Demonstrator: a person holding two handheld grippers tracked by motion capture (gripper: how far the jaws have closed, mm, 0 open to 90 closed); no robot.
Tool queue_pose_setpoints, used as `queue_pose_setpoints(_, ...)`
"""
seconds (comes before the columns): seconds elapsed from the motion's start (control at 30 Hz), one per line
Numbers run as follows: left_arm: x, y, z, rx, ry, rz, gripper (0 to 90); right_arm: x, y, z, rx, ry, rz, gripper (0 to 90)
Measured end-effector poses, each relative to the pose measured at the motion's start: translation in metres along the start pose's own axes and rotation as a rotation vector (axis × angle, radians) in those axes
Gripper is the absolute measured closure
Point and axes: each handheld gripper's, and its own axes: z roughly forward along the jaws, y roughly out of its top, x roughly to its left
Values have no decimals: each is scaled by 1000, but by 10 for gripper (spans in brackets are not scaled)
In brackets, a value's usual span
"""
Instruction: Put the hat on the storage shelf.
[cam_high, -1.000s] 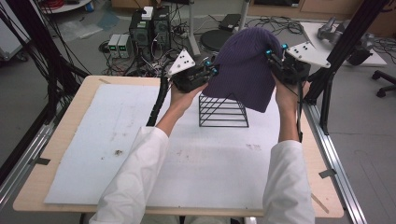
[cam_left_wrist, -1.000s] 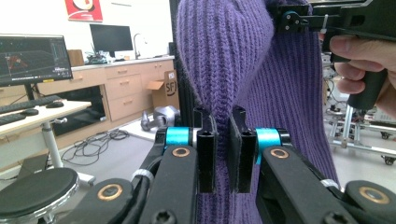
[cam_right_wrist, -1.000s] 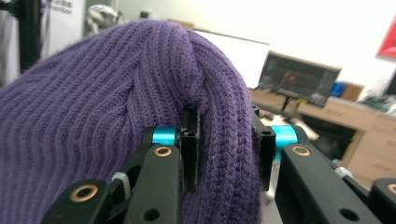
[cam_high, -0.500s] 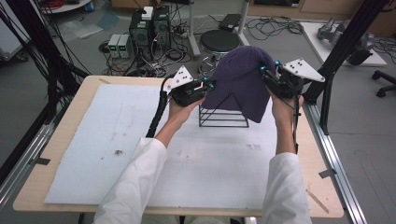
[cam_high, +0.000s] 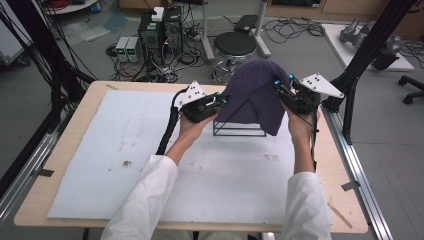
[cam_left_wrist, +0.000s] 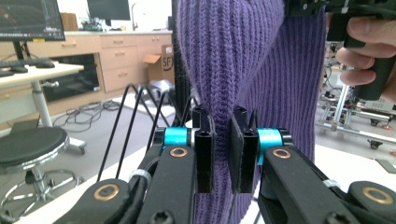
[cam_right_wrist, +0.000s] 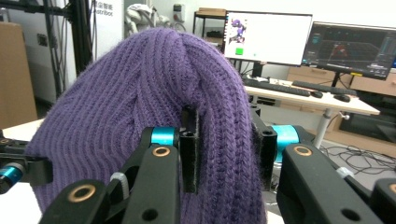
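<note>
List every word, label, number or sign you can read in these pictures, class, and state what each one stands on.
"SF": on the brown cardboard box on the floor by the wooden drawers, cut off by a black post.
Chinese characters, then what may be "robot": on the white panel in the right gripper view, too blurred to be sure.
Lit computer monitors: too small to read.
Purple knitted beanie: no label showing.

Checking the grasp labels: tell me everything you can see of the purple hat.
The purple hat is a ribbed knit beanie, soft and woolly looking, plain dark purple. It hangs stretched between two tools: the left tool and the right tool each pinch its knit on opposite sides. Its body drapes over the top of a black wire rack on the white mat; one lower edge sags past the rack's right side.
</note>
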Motion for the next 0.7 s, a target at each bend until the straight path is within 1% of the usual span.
queue_pose_setpoints(0.1,-1,-11,-4,14,4,-6,819,4,-5,2,11,13,-10,709)
queue_pose_setpoints(0.2,-2,-19,-7,30,10,-9,819,6,-12,6,43,23,-3,709)
queue_pose_setpoints(0.3,-2,-23,-10,32,17,-17,819,9,-16,8,55,33,5,710)
queue_pose_setpoints(0.37,-3,-24,-12,34,17,-20,819,11,-17,9,60,34,-9,710)
queue_pose_setpoints(0.53,-3,-30,-14,48,16,-31,815,13,-18,10,78,48,-15,700)
queue_pose_setpoints(0.63,-3,-35,-14,59,18,-34,814,14,-23,11,94,48,-25,700)
queue_pose_setpoints(0.67,-3,-37,-15,66,22,-32,814,15,-25,11,105,49,-20,700)
queue_pose_setpoints(0.7,-3,-38,-15,70,24,-33,814,15,-27,12,115,40,-24,700)
